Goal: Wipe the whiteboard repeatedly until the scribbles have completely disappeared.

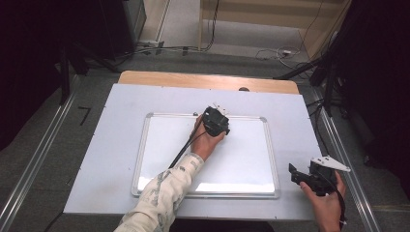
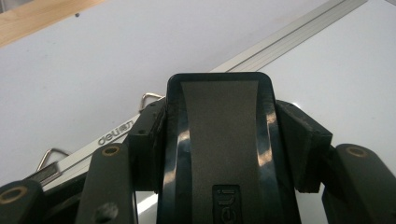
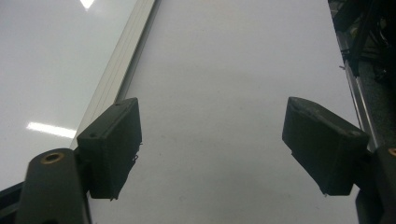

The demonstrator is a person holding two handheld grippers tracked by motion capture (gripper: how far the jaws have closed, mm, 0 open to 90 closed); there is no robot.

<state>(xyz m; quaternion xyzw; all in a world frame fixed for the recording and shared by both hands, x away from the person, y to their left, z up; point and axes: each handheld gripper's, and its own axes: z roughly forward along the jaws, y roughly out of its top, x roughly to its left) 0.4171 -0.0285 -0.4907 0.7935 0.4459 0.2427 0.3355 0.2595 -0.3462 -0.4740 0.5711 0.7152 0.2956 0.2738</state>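
Observation:
A white whiteboard [image 1: 241, 164] with a silver frame lies flat in the middle of the table. My left gripper [image 1: 216, 122] hovers at the board's far edge, shut on a black board eraser [image 2: 219, 107]. In the left gripper view my left gripper [image 2: 226, 144] has both pads pressed against the eraser's sides, and the board's frame [image 2: 280, 44] runs diagonally behind it. My right gripper [image 1: 296, 175] rests off the board's near right corner. In the right gripper view it [image 3: 217, 147] stands open with nothing between its pads, above the white table sheet.
A white sheet [image 1: 121, 145] covers the table, with a wooden strip [image 1: 203, 79] along the far edge. Two metal hanger clips [image 2: 150, 96] stick out from the board's frame. Metal rails [image 1: 348, 159] flank the table, and cables lie on the floor behind.

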